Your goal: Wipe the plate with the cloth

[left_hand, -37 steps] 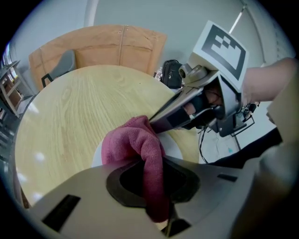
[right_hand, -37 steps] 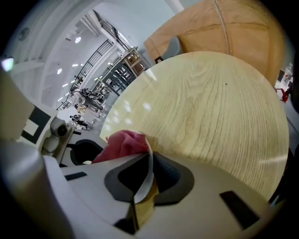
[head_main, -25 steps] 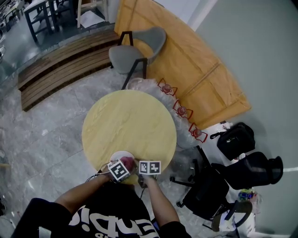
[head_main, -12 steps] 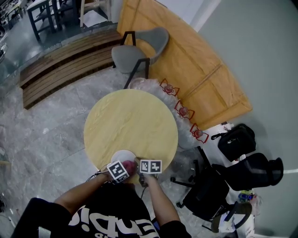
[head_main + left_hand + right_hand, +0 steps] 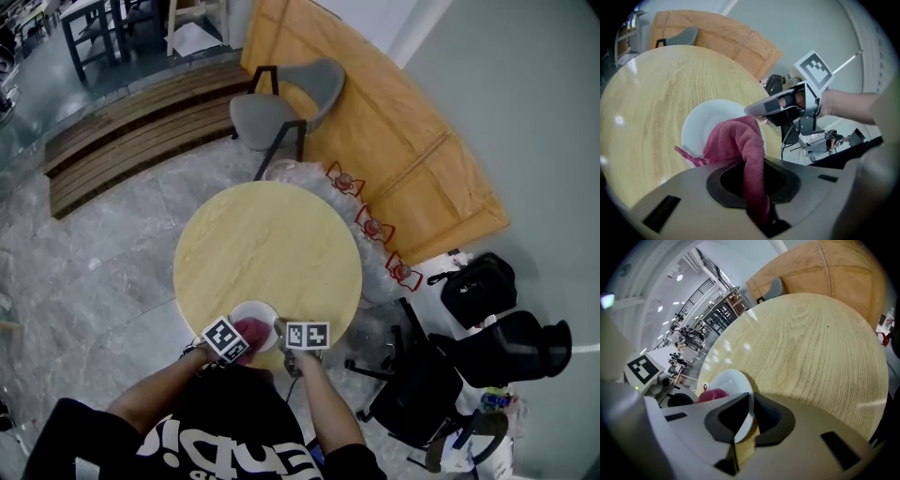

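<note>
- Two tools are busy, both at the near edge of the round surface (image 5: 267,244).
- Your right tool (image 5: 745,423) is pinched narrow on the rim of the white plate (image 5: 725,386), steadying it.
- Your left tool (image 5: 757,197) clamps the red cloth (image 5: 736,140), whose bunched end lies on the plate's face.
- By my read the wipe is under way: the cloth covers one side and the other side shows bare and white. Sweeping across that part looks like what is left.
</note>
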